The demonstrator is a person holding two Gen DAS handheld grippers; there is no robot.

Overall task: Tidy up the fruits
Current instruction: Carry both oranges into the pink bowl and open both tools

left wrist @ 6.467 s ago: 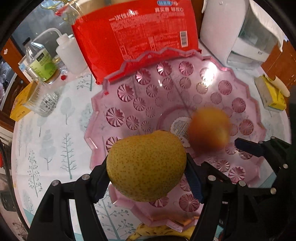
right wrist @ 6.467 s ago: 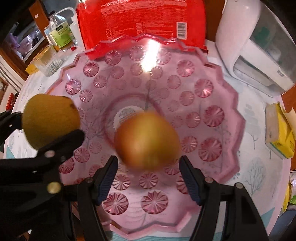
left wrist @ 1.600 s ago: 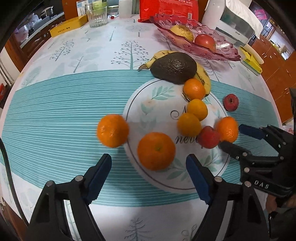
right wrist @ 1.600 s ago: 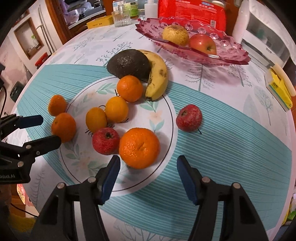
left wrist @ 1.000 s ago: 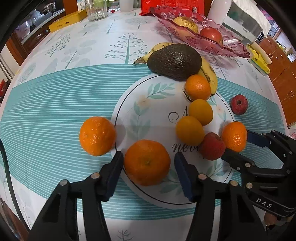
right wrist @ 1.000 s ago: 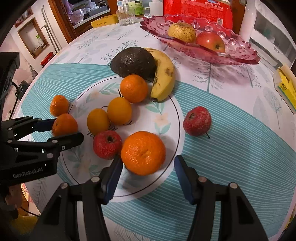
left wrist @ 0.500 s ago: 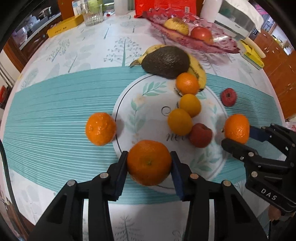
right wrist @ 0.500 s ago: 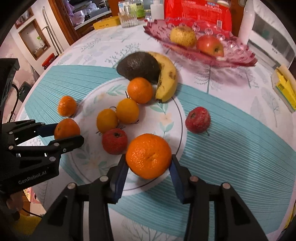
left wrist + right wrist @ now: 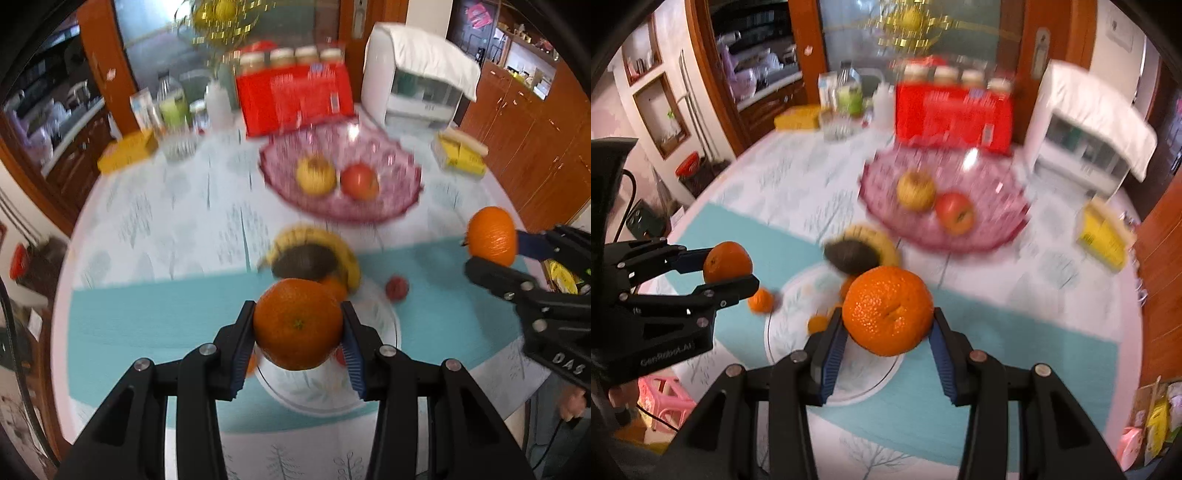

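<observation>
Above the table (image 9: 155,236) (blurred), each claw clamps an orange; left claw (image 9: 298,332), right claw (image 9: 886,325).

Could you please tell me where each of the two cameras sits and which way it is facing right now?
Left wrist: rides the left gripper, facing the pink bowl across the table; its jaws hold an orange, right gripper at its right.
Right wrist: rides the right gripper, same heading; left gripper at its left.
Shared: bowl, both held oranges.
</observation>
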